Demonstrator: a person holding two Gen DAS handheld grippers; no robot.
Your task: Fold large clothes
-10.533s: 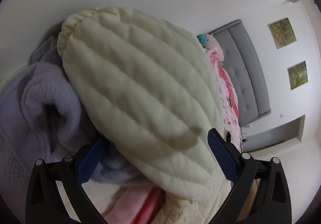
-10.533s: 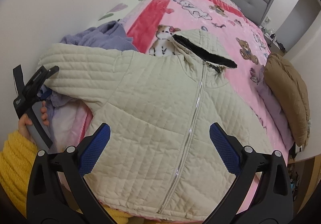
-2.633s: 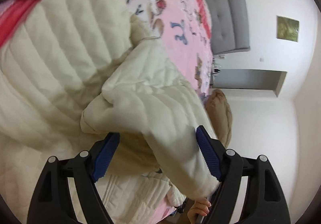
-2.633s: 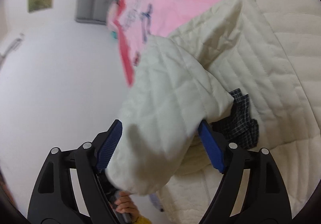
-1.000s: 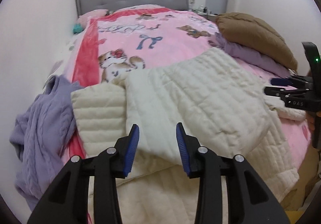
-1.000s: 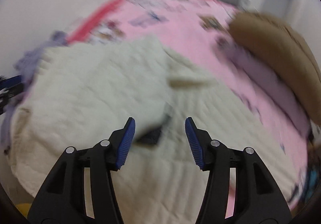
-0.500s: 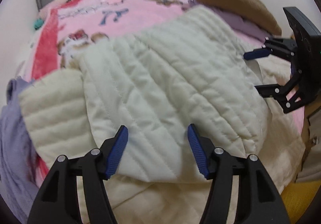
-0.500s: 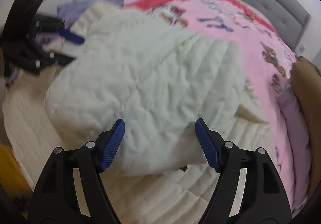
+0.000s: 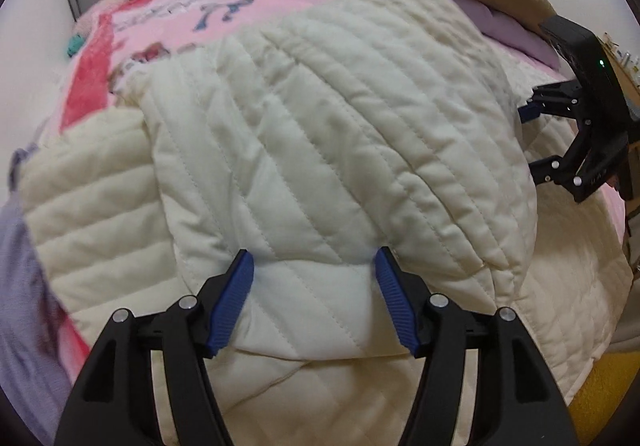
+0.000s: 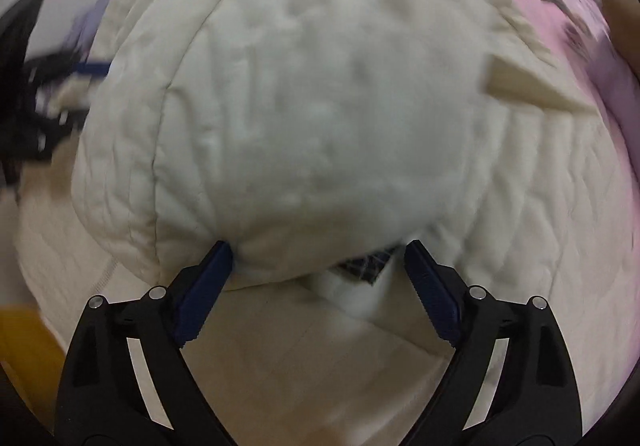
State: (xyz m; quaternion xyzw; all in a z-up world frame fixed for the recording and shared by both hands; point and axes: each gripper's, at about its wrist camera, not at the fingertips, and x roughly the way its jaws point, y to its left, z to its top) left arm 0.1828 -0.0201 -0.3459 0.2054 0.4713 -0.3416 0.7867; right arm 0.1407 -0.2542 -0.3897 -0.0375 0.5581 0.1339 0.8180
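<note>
Cream quilted jacket (image 9: 328, 134) lies on the pink bed (image 9: 208, 6), its upper half folded toward the near hem. Left gripper (image 9: 314, 298) and right gripper (image 10: 318, 282): fingers wide, just been opening, fold edge between, unpinched. Advice: withdraw straight, avoid dragging the fold.

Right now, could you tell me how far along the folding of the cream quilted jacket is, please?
Done: the cream quilted jacket lies on the pink cartoon-print blanket, one part folded over its body. In hand: nothing gripped; the left gripper and right gripper have just been opening, jaws apart around the folded edge. Left: judging by the loose, puffy shape, probably further folds.
</note>
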